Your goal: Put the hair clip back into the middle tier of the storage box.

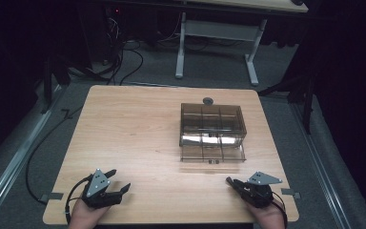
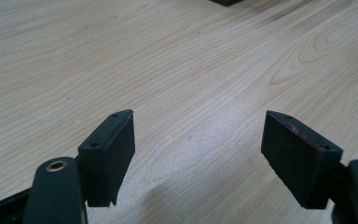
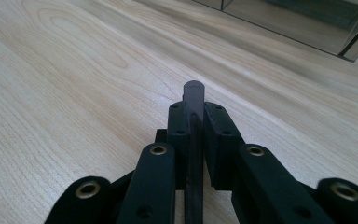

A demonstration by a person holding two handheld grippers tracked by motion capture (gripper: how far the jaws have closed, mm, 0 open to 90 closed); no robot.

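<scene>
High view: right gripper [image 1: 230,181] fingers pinch a thin dark strip [image 3: 194,100] at lower right; left gripper [image 1: 119,180] fingers spread, empty. Compartment box [image 1: 212,125] centre-right on worktop [image 1: 133,129]. Strip looks not yet placed.

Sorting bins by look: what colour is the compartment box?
Smoky translucent brown box, best in the high view.

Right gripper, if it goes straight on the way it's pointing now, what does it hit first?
Probably the smoky clear box. The right gripper is shut on a thin dark flat piece, with bare wooden table ahead. In the high view it angles up and left, so it might pass just left of the box.
</scene>
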